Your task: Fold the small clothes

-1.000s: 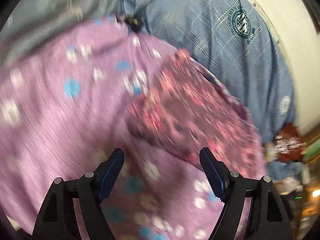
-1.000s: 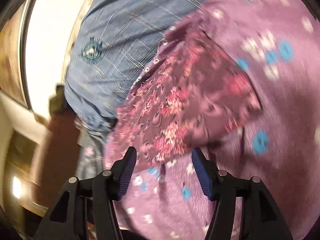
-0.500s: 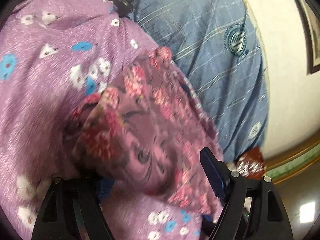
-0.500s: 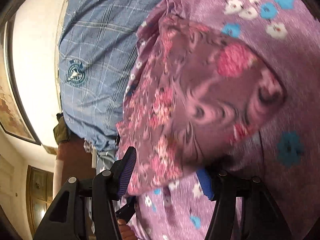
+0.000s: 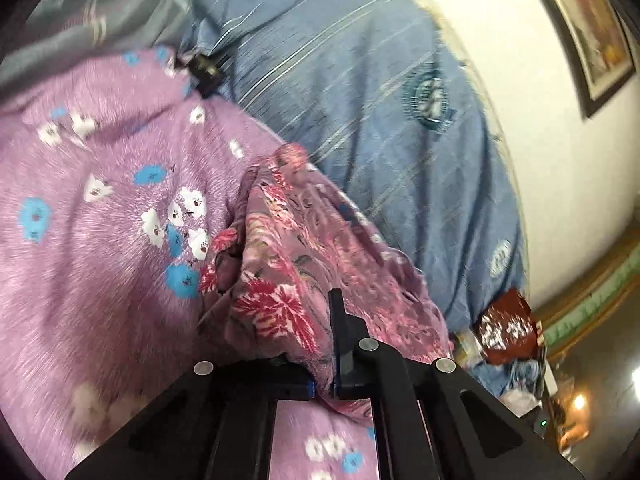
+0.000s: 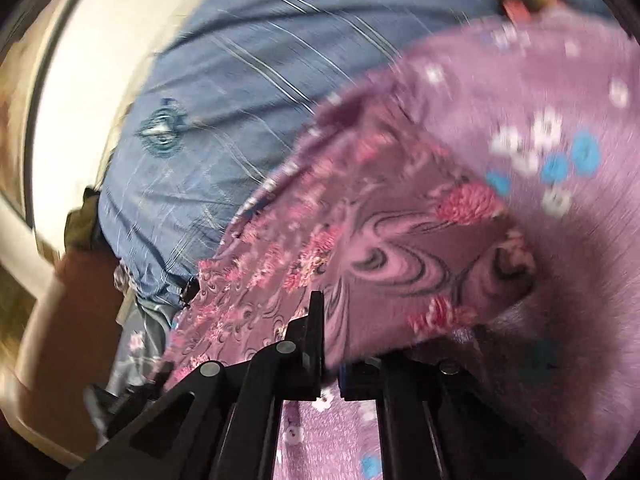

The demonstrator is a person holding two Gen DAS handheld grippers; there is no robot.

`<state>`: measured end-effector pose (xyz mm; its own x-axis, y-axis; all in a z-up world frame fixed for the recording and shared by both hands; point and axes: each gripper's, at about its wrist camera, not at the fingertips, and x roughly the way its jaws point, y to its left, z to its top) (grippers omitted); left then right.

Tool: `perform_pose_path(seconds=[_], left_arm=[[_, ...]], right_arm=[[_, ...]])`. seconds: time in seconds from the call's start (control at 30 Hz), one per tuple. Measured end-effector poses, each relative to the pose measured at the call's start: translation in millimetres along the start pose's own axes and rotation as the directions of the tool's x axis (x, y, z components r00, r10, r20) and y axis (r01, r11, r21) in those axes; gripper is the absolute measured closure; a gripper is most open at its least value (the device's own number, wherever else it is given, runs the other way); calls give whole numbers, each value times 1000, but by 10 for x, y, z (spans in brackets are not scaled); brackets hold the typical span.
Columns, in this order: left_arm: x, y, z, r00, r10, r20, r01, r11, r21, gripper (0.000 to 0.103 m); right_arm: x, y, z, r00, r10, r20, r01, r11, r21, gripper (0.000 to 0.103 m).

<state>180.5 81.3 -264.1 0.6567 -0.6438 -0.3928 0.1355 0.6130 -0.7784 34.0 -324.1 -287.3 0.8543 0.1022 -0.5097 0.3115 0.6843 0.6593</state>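
Note:
A small mauve garment with pink and red flowers [image 5: 296, 264] lies bunched on a lilac blanket with blue and white blossoms [image 5: 100, 200]. My left gripper [image 5: 326, 360] is shut on the garment's near edge, and the cloth drapes over its left finger. In the right wrist view the same flowered garment [image 6: 380, 248] spreads out ahead. My right gripper [image 6: 326, 344] is shut on another part of its near edge, and the cloth hides the right fingertip. Both views are blurred.
A blue checked bedsheet [image 5: 360, 92] with round emblems lies behind the lilac blanket [image 6: 560, 92]. A cream wall [image 5: 520, 100] with a framed picture [image 5: 588, 32] lies beyond. A reddish-brown cloth [image 5: 508, 332] sits at the bed's right edge. Grey floral fabric [image 5: 104, 4] lies at top left.
Both grippers went from open above the flowered garment to shut on its near edge. The cloth has been lifted and bunched between them.

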Motion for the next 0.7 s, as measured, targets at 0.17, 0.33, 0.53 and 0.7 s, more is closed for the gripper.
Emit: perform_pose_path(seconds=[0.17,0.33,0.53,0.7], left_arm=[[-754,-86,-254,1000,10,20,-11,997,76,100],[-823,334,-638,963,207,-171,-211,978,-2,47],[-938,533,-575,986,100,-134,-122,979,-166,35],[-921,535,-584,995,47,-90,-63,980,-188,37]], right_arm=[[-519,71,-217,998,56,-23,-57,997,-61,99],[-302,-155,-553,944,-127,-305,111,991,-70,80],[-596,24,-498,938,-80,-339,39,991,-126,71],[-529,528,-557,946,-33,-324,-50,968,-246,93]])
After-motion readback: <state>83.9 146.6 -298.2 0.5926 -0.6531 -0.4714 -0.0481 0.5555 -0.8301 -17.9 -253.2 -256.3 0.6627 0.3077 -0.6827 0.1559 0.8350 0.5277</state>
